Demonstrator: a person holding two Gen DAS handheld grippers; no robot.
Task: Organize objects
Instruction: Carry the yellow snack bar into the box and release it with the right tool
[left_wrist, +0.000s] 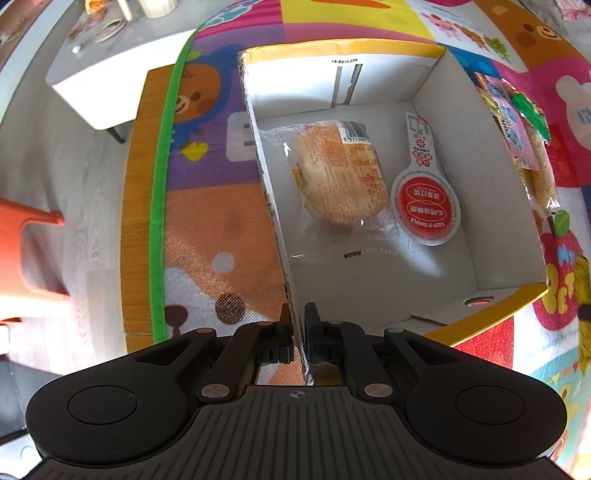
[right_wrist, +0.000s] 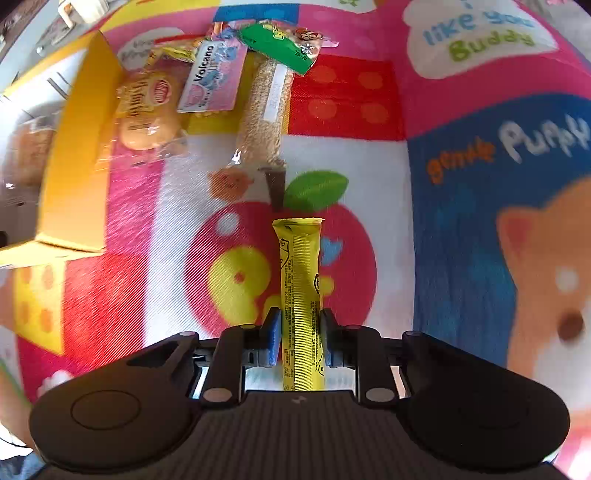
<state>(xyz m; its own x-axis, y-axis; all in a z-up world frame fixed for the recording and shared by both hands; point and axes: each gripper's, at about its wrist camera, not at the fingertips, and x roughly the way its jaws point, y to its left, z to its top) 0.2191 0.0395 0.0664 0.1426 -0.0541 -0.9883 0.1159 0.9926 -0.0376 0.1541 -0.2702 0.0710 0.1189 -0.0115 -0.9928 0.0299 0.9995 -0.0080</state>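
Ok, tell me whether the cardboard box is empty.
Not empty. The cardboard box holds a wrapped bun and a red-lidded sauce cup on its floor.

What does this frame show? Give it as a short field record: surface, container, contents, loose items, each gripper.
surface: cartoon play mat
container: open cardboard box
contents: wrapped bun; red-and-white pouch
loose items: snack packets lying beside the box
left gripper: shut on the box's side wall
right gripper: shut on yellow stick packet
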